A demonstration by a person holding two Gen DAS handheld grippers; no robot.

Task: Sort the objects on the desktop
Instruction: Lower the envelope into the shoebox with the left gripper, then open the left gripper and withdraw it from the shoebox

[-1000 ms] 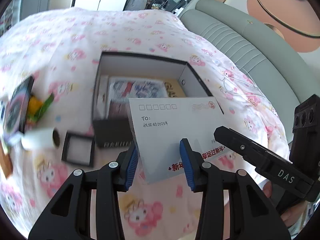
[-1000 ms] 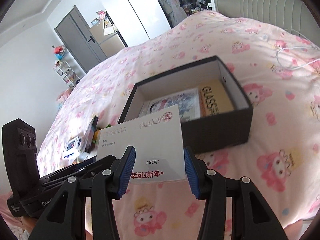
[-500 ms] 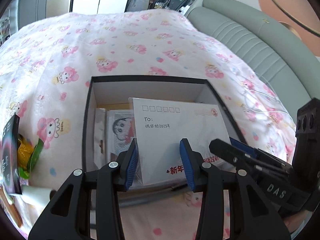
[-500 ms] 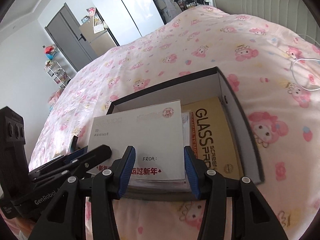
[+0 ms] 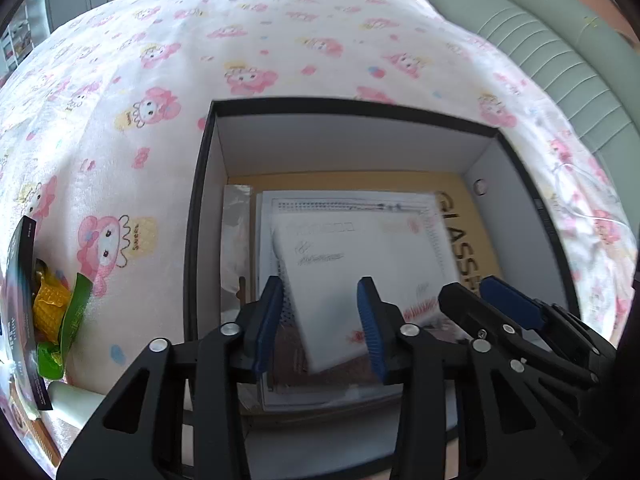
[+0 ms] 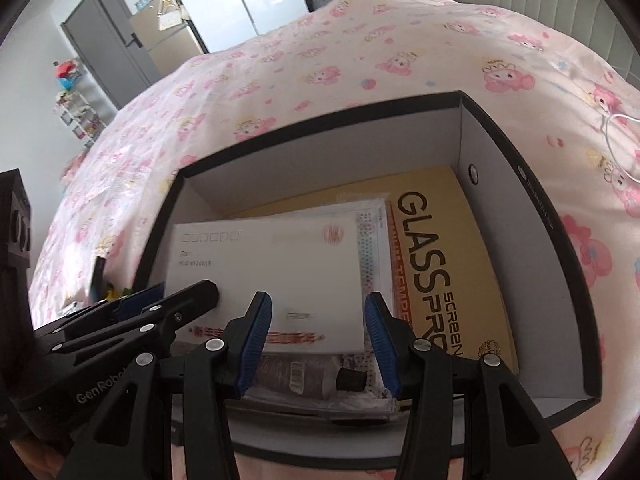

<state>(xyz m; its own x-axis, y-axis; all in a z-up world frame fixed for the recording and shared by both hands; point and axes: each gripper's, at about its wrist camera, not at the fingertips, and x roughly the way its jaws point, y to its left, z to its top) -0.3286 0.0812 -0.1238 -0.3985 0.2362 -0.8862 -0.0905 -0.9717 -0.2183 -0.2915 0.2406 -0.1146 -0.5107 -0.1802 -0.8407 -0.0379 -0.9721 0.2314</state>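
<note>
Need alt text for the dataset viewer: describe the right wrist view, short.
A white envelope lies over the contents of an open black box on a pink cartoon-print bedspread, between the blue pads of the right hand-held gripper. The left hand-held gripper reaches the envelope's left edge.

Envelope (image 6: pixel 276 264) apparently inside box (image 6: pixel 532 216).

Pink cartoon-print bedspread (image 5: pixel 280 32), padded headboard (image 5: pixel 560 52), grey door (image 6: pixel 104 44).

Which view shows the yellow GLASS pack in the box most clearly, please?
The right wrist view: the yellow pack shows its large lettering sharply beside the envelope. In the left wrist view only a blurred strip peeks past the envelope.
</note>
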